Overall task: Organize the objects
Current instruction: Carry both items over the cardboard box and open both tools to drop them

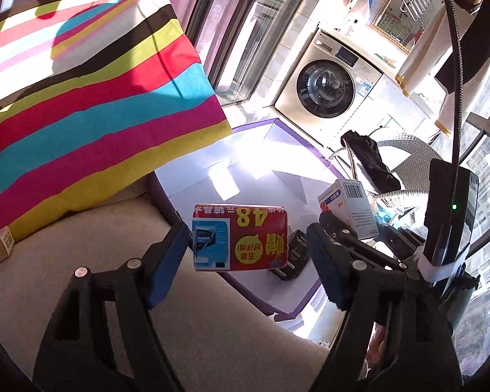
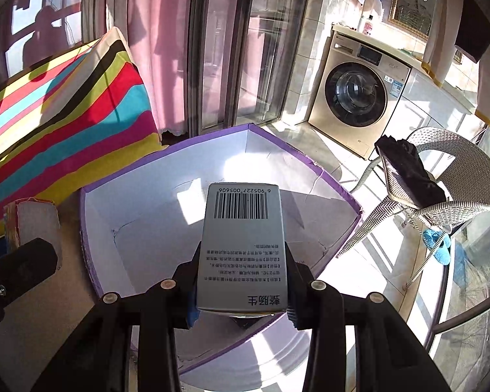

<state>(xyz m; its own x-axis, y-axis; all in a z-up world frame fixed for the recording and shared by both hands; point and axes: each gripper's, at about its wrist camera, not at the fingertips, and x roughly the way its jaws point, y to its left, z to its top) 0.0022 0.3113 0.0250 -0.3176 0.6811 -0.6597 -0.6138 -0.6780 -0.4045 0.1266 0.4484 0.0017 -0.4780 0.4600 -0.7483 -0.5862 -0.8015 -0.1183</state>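
The L gripper (image 1: pixel 246 232) has its fingers spread wide. The red pack (image 1: pixel 241 238) is between them, but the R-side pad is clearly away from it and the L-side pad is only just beside its edge, so nothing presses on it; I judge it as released. The pack is above the near rim of the bin (image 2: pixel 166 147), partly over the beige seat (image 1: pixel 212 326). Risk no. 1: if it drops from here, it can hit the rim and tip back to the seat instead of falling inside. It can also land on the black box (image 1: pixel 294 254), which lies inside the bin at the near wall, and then stay crooked.

The R gripper (image 2: pixel 243 250) is clenched on the grey box (image 2: pixel 245 228) and holds it only at the lower end, above the middle of the bin. Risk no. 2: most of the box sticks out past the pads, so a fast turn may let it swing or slip in the grip.

Risk no. 3: the two grippers are near each other above the bin, so a sideways move can knock them together.

The bin walls look creased and torn, so a hard drop may bend them more. Beside the bin, farther back, leans the striped cushion (image 1: pixel 91 98); if it slides down, it may cover part of the opening.
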